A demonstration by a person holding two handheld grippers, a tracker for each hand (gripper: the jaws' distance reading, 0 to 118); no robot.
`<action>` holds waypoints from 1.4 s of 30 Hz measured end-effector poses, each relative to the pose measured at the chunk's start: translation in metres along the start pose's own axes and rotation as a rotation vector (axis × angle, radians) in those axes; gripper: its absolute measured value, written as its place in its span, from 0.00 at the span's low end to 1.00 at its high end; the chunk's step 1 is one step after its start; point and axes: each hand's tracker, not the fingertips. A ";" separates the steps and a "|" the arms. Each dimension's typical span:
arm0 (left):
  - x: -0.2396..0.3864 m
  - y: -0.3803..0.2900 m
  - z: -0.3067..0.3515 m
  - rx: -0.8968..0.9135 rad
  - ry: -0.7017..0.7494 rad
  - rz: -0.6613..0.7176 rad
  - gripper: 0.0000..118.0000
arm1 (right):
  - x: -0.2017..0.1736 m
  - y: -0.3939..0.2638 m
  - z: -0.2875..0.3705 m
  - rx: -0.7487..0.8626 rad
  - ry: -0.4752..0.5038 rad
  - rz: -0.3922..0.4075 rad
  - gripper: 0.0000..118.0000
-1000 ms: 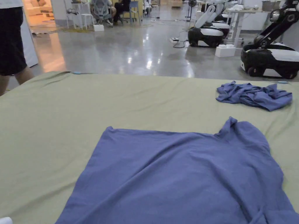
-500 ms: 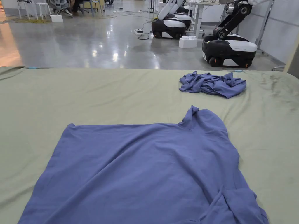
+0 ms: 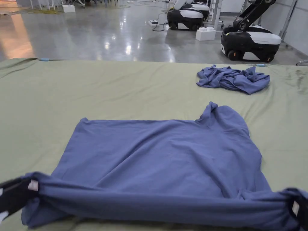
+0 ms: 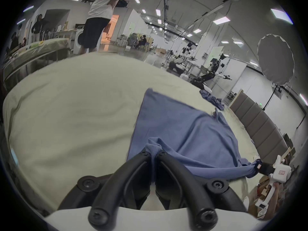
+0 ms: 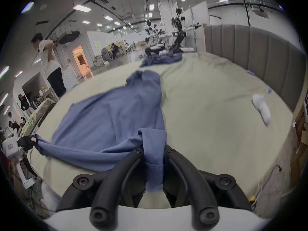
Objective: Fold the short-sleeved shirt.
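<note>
The blue short-sleeved shirt [image 3: 162, 156] lies spread on the bed [image 3: 90, 90], its near edge lifted off the sheet and stretched taut between the two tools. At about 8 o'clock the left gripper [image 4: 154, 153] is clenched on one near corner; at 4 o'clock the right gripper [image 5: 154, 148] pinches the other, cloth bunched between its jaws. This looks like the first fold starting. Next, I'd say, both corners need to travel together toward 12 o'clock and come down level on the far edge. A second crumpled blue garment [image 3: 233, 78] sits well apart at 1 o'clock.
</note>
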 end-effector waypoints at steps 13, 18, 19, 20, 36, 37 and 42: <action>0.001 0.021 -0.126 -0.173 0.099 -0.049 0.02 | -0.011 0.048 -0.131 -0.156 -0.094 0.071 0.16; 0.001 0.015 -0.132 -0.220 0.111 -0.100 0.02 | 0.001 0.037 -0.151 -0.200 -0.081 -0.006 0.16; 0.002 0.013 -0.134 -0.234 0.114 -0.112 0.02 | 0.003 0.035 -0.152 -0.201 -0.082 -0.015 0.17; 0.003 0.011 -0.136 -0.239 0.116 -0.121 0.03 | 0.003 0.033 -0.152 -0.198 -0.082 -0.013 0.17; 0.028 0.002 -0.143 -0.257 0.171 -0.260 0.46 | -0.009 0.031 -0.159 -0.221 -0.103 0.066 0.37; 0.026 0.007 -0.135 -0.254 0.159 -0.239 0.46 | -0.004 0.038 -0.154 -0.233 -0.074 0.064 0.38; 0.031 0.018 -0.048 -0.003 0.165 -0.328 0.46 | 0.003 0.048 -0.068 0.040 -0.041 -0.008 0.38</action>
